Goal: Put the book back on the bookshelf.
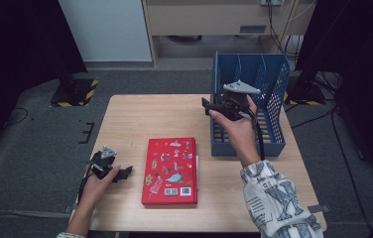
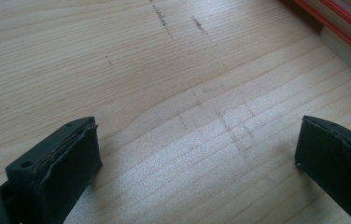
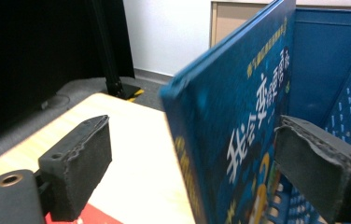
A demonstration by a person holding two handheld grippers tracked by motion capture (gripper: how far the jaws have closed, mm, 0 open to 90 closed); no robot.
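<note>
Pale wooden surface (image 1: 140,119) at frame centre, grey floor all round. Blue mesh file rack (image 1: 274,99) standing at upper right of the surface. Blue book (image 3: 229,140) upright in the rack, seen between the jaws in the right gripper view. Right gripper (image 1: 208,107) at the rack's near-left edge, jaws spread wide on either side of the book, pads clear of its covers, gripping nothing. Red book (image 1: 170,171) lying flat at lower centre. Left gripper (image 1: 125,172) low at lower left, just beside the red book, jaws wide apart over bare wood, empty.
</note>
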